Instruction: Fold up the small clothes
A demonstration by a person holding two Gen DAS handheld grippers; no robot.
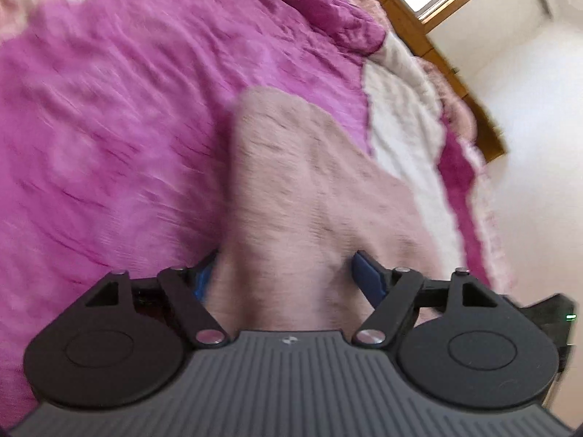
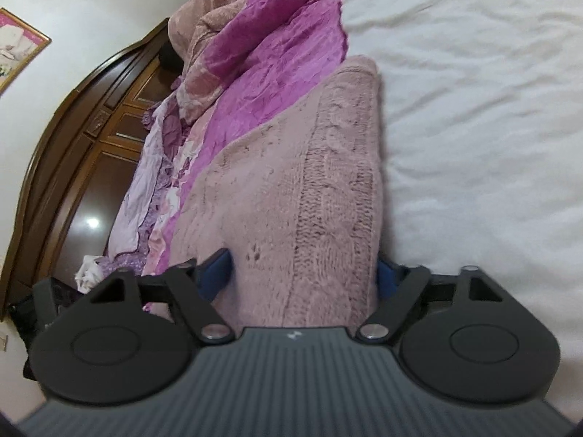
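Note:
A pale pink cable-knit garment (image 2: 291,182) lies stretched out on the bed, along the line where the magenta cover meets the white sheet. My right gripper (image 2: 302,273) stands open low over its near end. The knit fills the gap between the blue pads (image 2: 216,273), and I see no squeeze in it. The same garment (image 1: 291,189) appears blurred in the left wrist view. My left gripper (image 1: 286,273) is open astride its near end, with the right-hand pad (image 1: 368,276) a little clear of the cloth. Both fingertips are partly hidden by the knit.
A crinkled magenta bedcover (image 1: 127,109) spreads to the left, and a white sheet (image 2: 473,127) to the right. A bunched quilt (image 2: 255,36) lies at the far end. A dark wooden headboard (image 2: 91,127), a wooden bed frame (image 1: 455,73) and white walls border the bed.

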